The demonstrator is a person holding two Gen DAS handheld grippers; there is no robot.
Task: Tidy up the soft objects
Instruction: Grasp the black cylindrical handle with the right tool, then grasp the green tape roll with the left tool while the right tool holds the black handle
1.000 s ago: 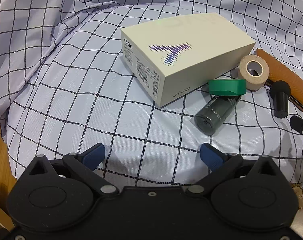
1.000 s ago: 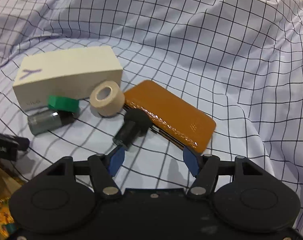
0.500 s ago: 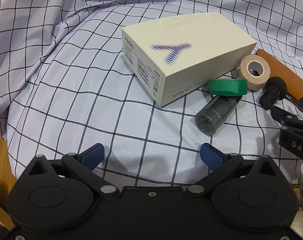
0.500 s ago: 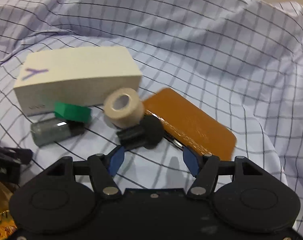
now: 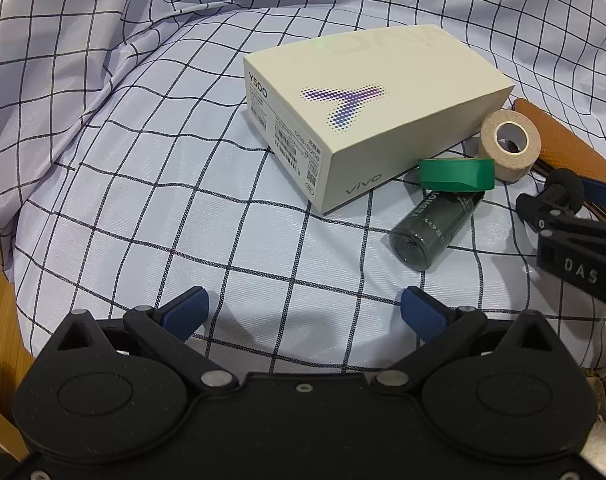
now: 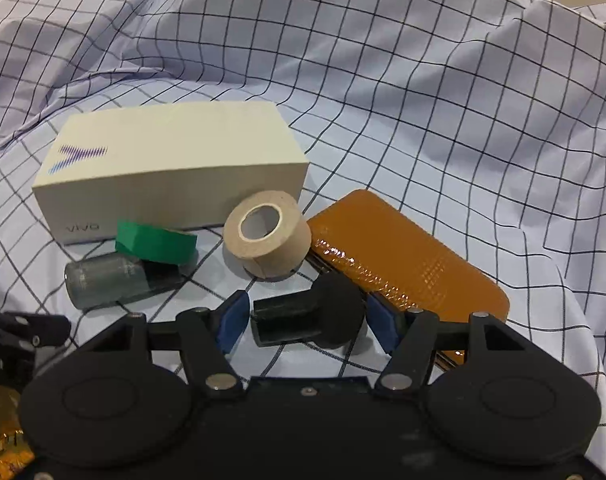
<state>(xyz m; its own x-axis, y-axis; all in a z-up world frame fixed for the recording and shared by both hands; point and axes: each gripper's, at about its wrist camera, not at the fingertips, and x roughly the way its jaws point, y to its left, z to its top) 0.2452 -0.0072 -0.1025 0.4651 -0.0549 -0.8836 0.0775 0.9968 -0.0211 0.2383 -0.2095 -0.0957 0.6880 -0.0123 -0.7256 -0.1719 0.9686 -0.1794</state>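
1. Black foam covers the head of the small microphone-like piece [image 6: 307, 316], which lies on the checked cloth [image 6: 423, 100] between the blue pads of the right gripper [image 6: 305, 322].
2. The jaws of this gripper are closing around it. A small gap is still visible on each side, so I judge it is not yet clamped.
3. The left gripper [image 5: 305, 312] hangs over bare cloth with its jaws wide apart and nothing between them.
4. The piece lies crosswise, its stem toward one pad and its round head toward the other. The pads could push it along its length, and it may turn or slip out.
5. The brown leather case [image 6: 407, 264] touches the foam head at the far side. The right pad [image 6: 379, 320] could catch its edge and drag it.
6. The beige tape roll [image 6: 267, 236] is just beside the piece, with the dark bottle [image 6: 115, 280], green tape [image 6: 155, 242] and white box [image 6: 171, 160] nearby; a wide lift could knock them.
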